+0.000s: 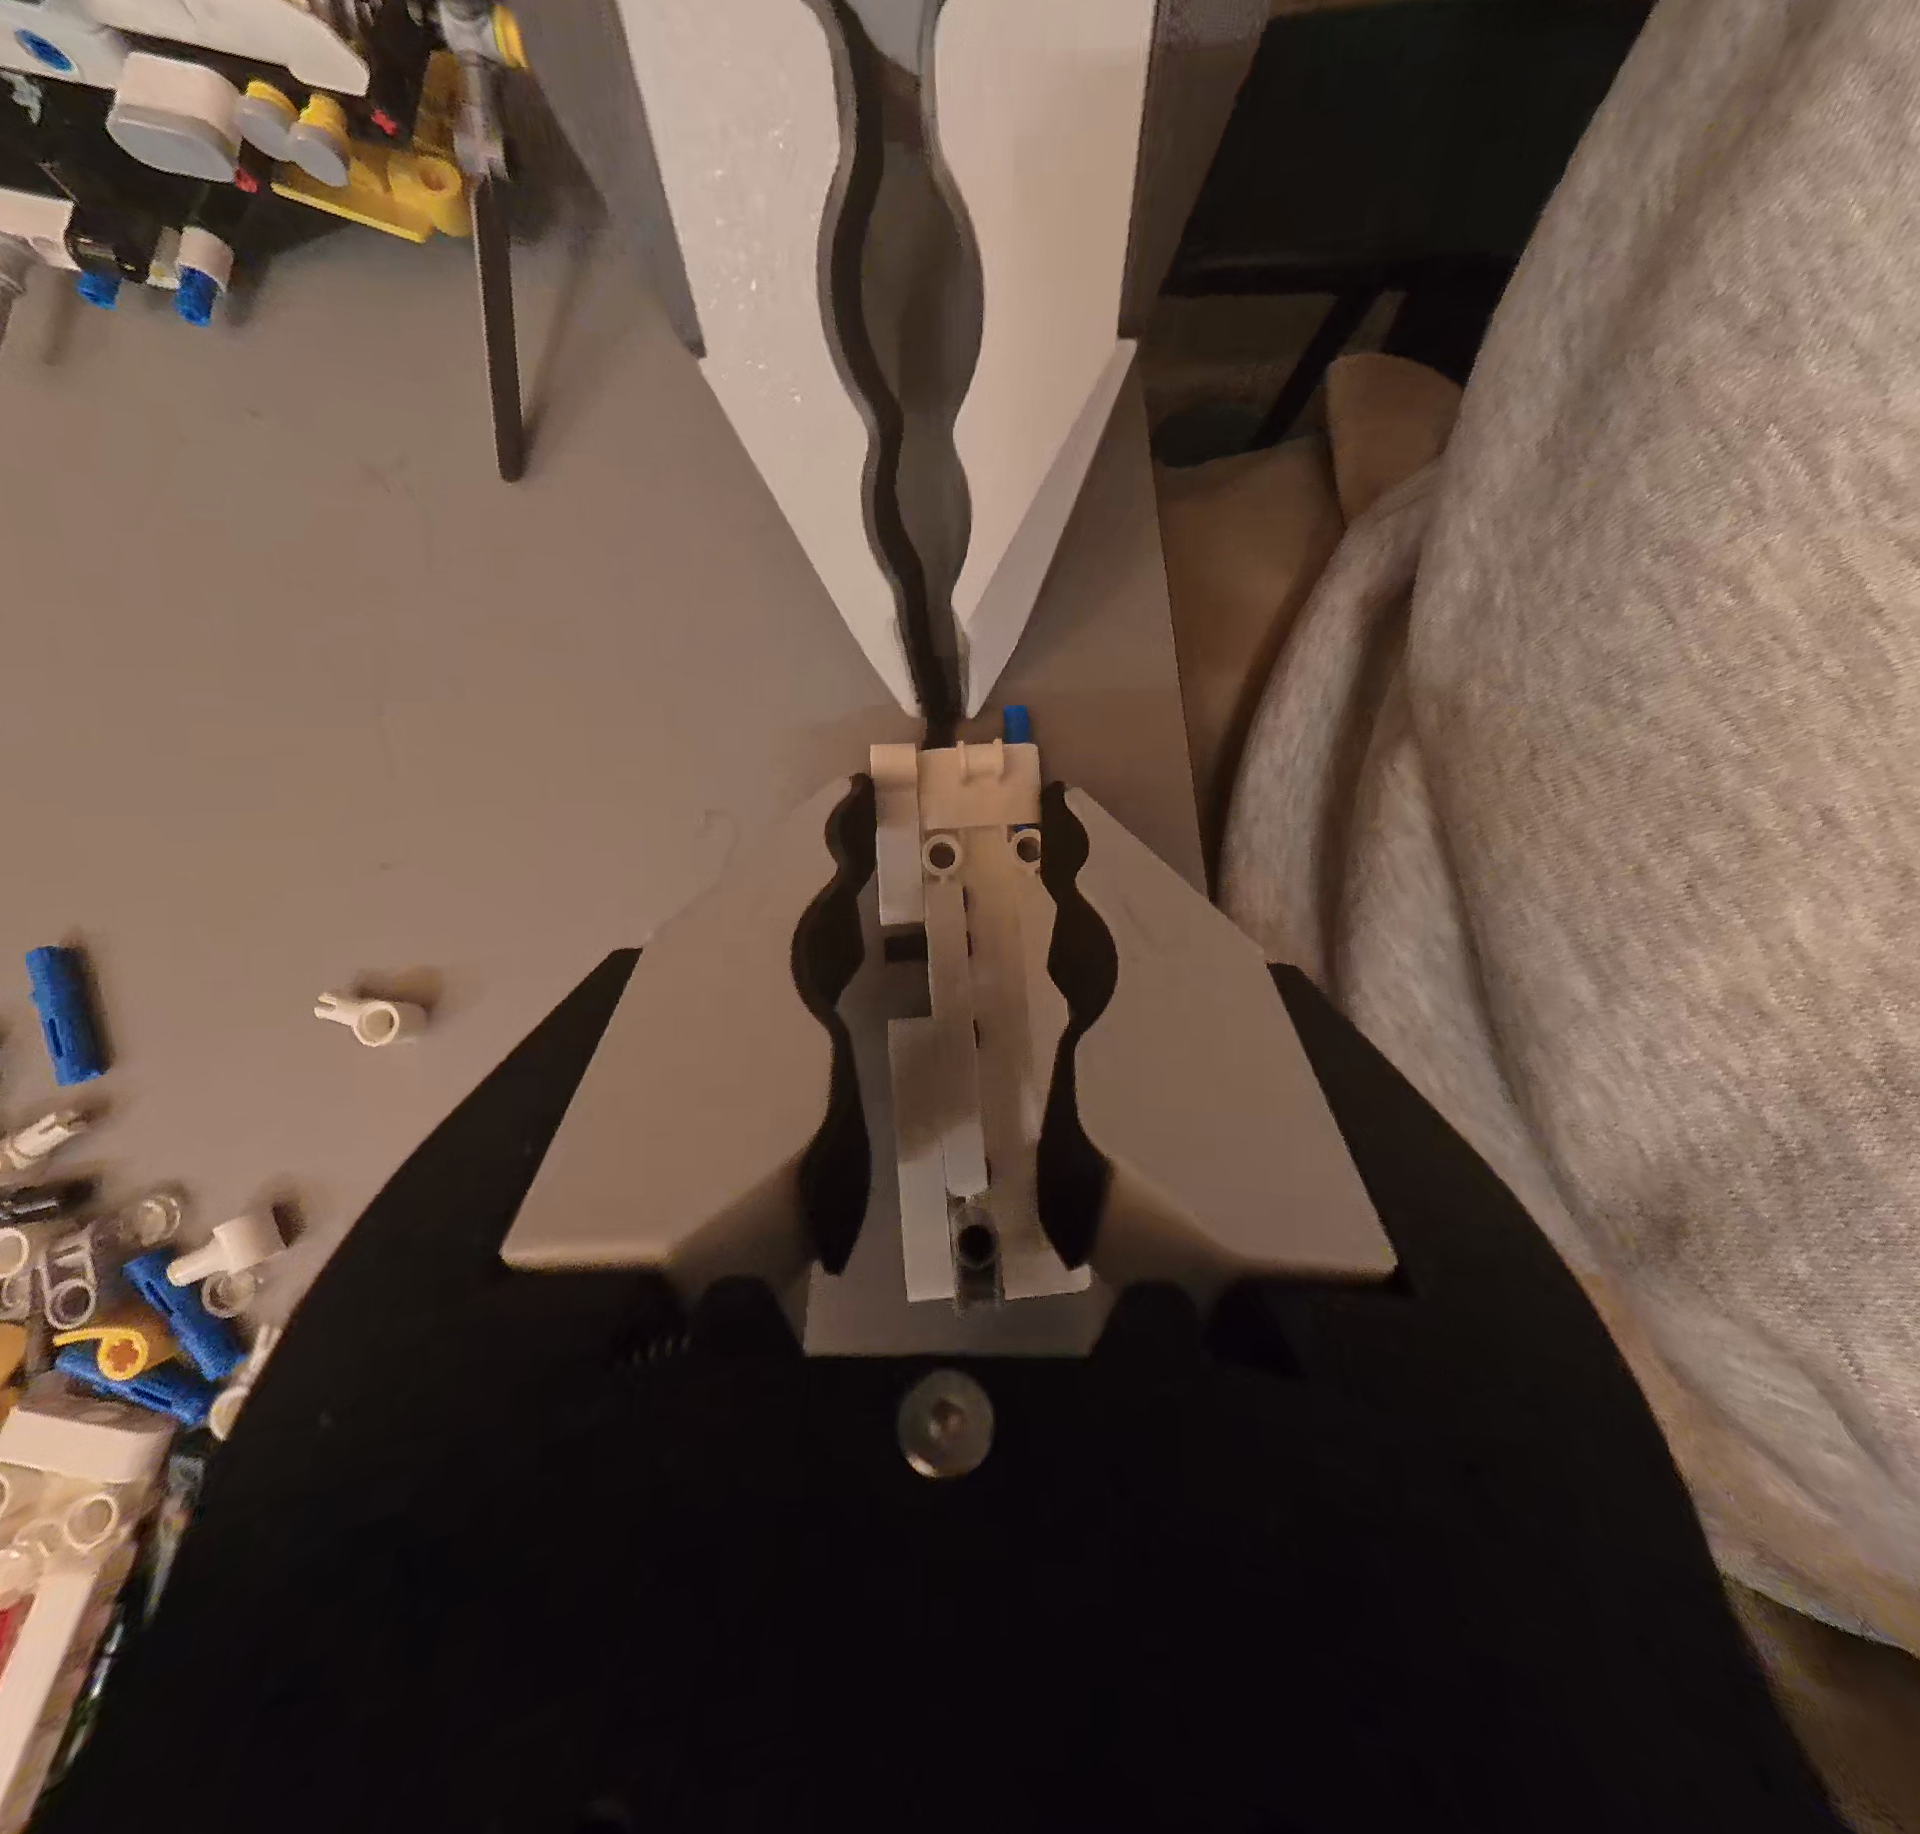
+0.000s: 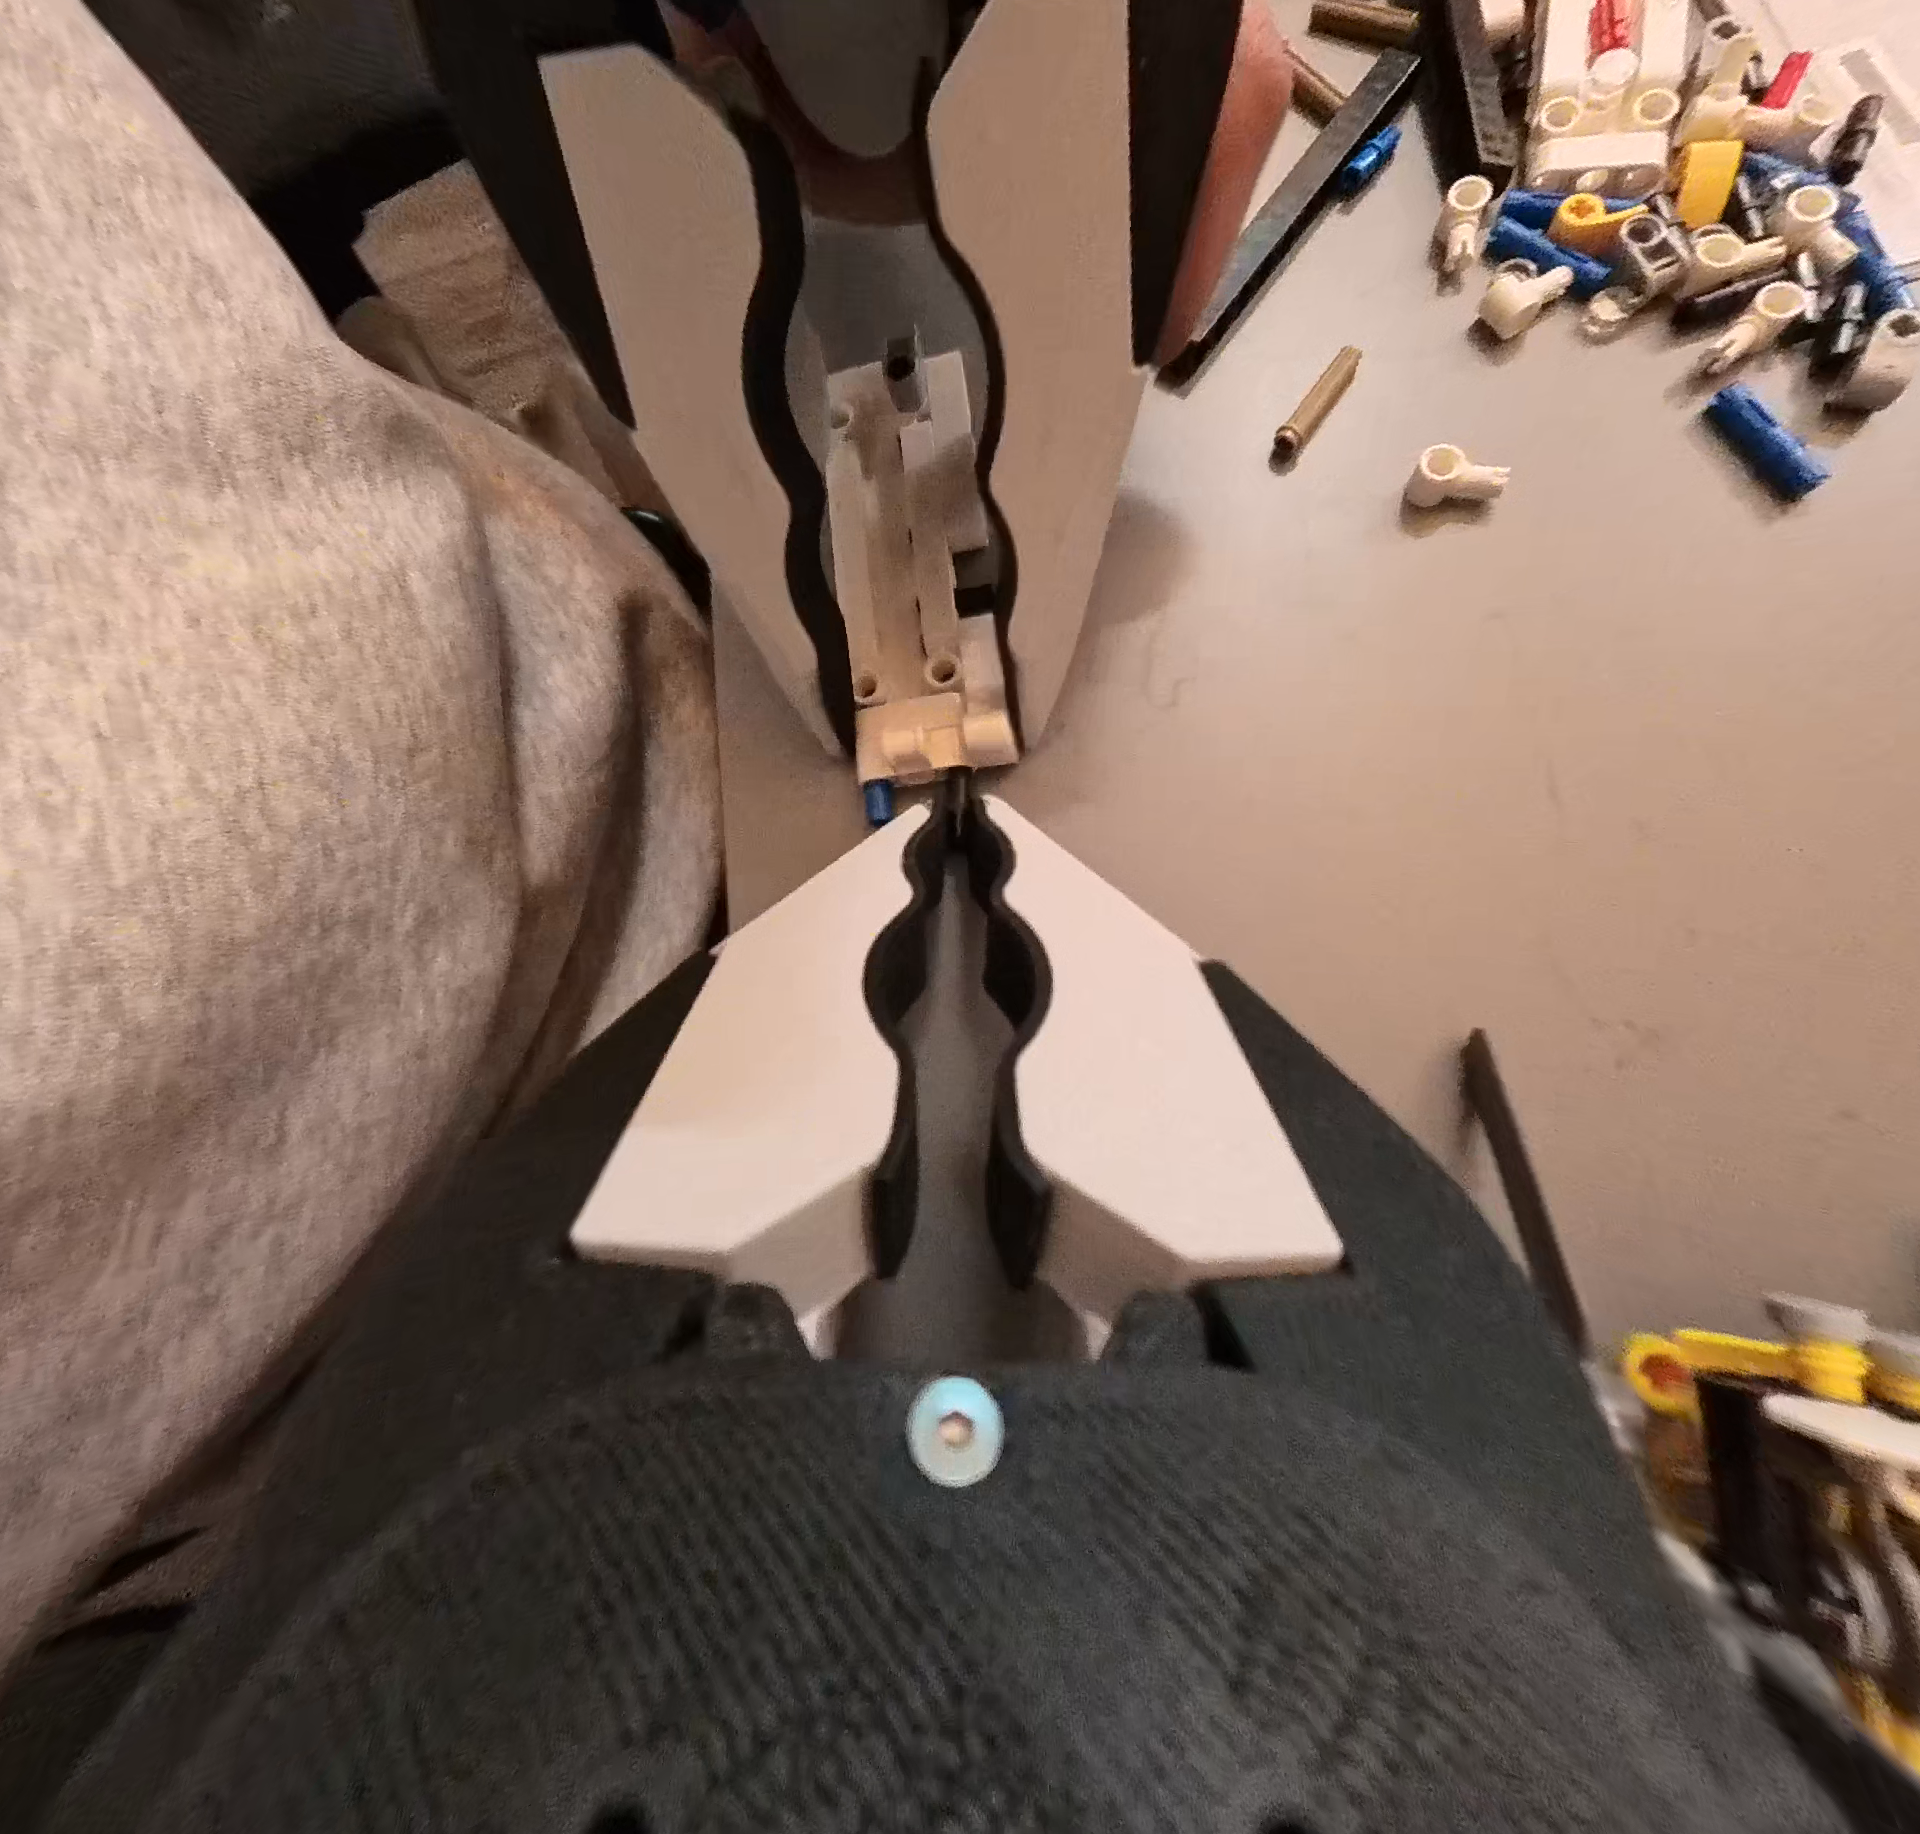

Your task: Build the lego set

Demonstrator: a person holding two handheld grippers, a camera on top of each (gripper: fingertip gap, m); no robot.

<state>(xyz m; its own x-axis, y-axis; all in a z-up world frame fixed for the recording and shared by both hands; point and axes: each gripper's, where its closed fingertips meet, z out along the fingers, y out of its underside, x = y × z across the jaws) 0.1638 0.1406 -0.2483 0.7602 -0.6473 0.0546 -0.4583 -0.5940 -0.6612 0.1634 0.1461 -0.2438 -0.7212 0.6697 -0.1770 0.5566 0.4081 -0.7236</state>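
— At nine o'clock on the grey table (image 1: 312, 641), what's lying about?

— Loose parts: a blue pin (image 1: 64, 1015), a white connector (image 1: 372, 1017), and a heap of spare pieces (image 1: 114, 1306) toward eight. The half-built model (image 1: 239, 101), black, yellow and white, stands up at eleven.

— And at the centre?

— The left gripper (image 1: 956, 818) is clamped on a white sub-assembly (image 1: 961, 911) of beams, which runs lengthwise between its fingers, its far end poking out at twelve with a blue pin tip (image 1: 1018, 722) beside it.

— The other tool?

— The right gripper (image 2: 954, 823) faces it nose to nose. Its tips are pinched nearly together on a thin dark pin (image 2: 956, 797), which points at the end of the sub-assembly. I can't tell whether it has entered a hole yet.

— So which step?

— Probably seating that pin in the white piece. Next would call for lining it up with the hole and pushing straight along its axis while the left holds firm.

— At three o'clock?

— Someone's grey garment (image 1: 1610, 849), just off the table edge.
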